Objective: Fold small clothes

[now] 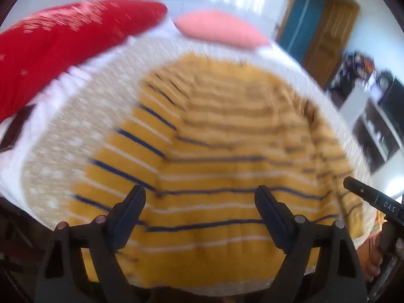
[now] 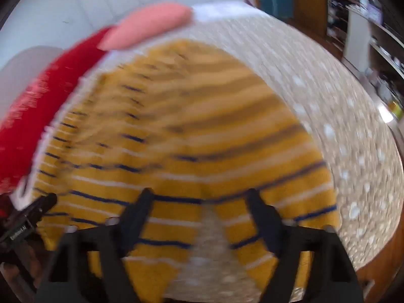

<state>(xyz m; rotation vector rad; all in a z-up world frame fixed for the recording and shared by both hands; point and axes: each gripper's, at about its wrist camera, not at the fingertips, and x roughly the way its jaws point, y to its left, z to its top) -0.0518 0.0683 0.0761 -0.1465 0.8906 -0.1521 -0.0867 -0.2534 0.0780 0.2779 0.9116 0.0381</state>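
Both my left tool (image 1: 199, 199) and right tool (image 2: 202, 203) hang released over the soft, light striped garment (image 1: 214, 151); I'd pinch its near hem corners.

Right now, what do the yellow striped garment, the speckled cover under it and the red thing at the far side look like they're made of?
Yellow striped garment: soft matte fabric, probably knit cotton; it creases and has thin navy and white stripes. Speckled cover: beige matte cloth with pale flecks, possibly woven; blur hides the weave. Red thing: plump and soft, apparently fabric, with faint pale marks.
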